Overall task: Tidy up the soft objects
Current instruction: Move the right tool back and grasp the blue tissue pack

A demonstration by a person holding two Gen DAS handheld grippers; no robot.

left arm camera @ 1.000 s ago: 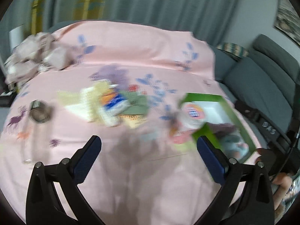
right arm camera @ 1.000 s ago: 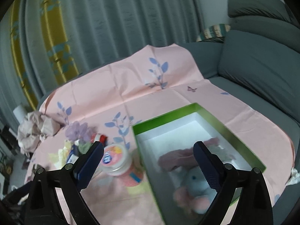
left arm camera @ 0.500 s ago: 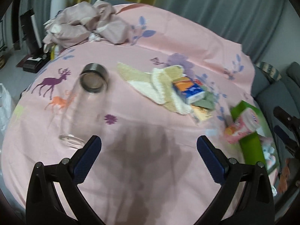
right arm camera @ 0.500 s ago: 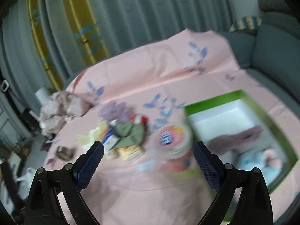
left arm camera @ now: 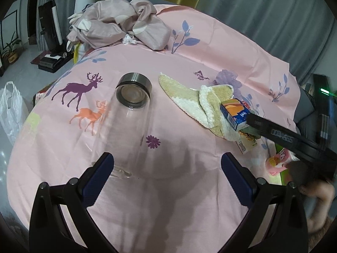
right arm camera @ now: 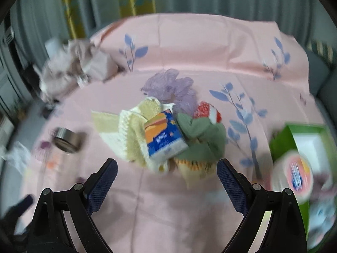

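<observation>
A pile of soft things lies mid-table: a cream and yellow knitted cloth (right arm camera: 130, 130), a green cloth (right arm camera: 202, 135), a purple fluffy piece (right arm camera: 172, 88), a red and white piece (right arm camera: 208, 111) and a blue-orange tissue pack (right arm camera: 164, 137). My right gripper (right arm camera: 166, 179) is open and empty just in front of the pile. My left gripper (left arm camera: 168, 172) is open and empty above the pink tablecloth; the cloth (left arm camera: 195, 99) and tissue pack (left arm camera: 236, 111) lie to its right. The green box (right arm camera: 294, 135) at the right holds plush items.
A clear glass bottle with a steel cap (left arm camera: 128, 113) lies on its side near my left gripper. A crumpled mauve sheet (left arm camera: 120, 25) sits at the far edge. A pink-lidded tub (right arm camera: 292, 175) stands by the box. A grey sofa lies beyond the table.
Both views have swung left. The right gripper has turned from the green box to face the pile. The left gripper has come closer to the bottle.
</observation>
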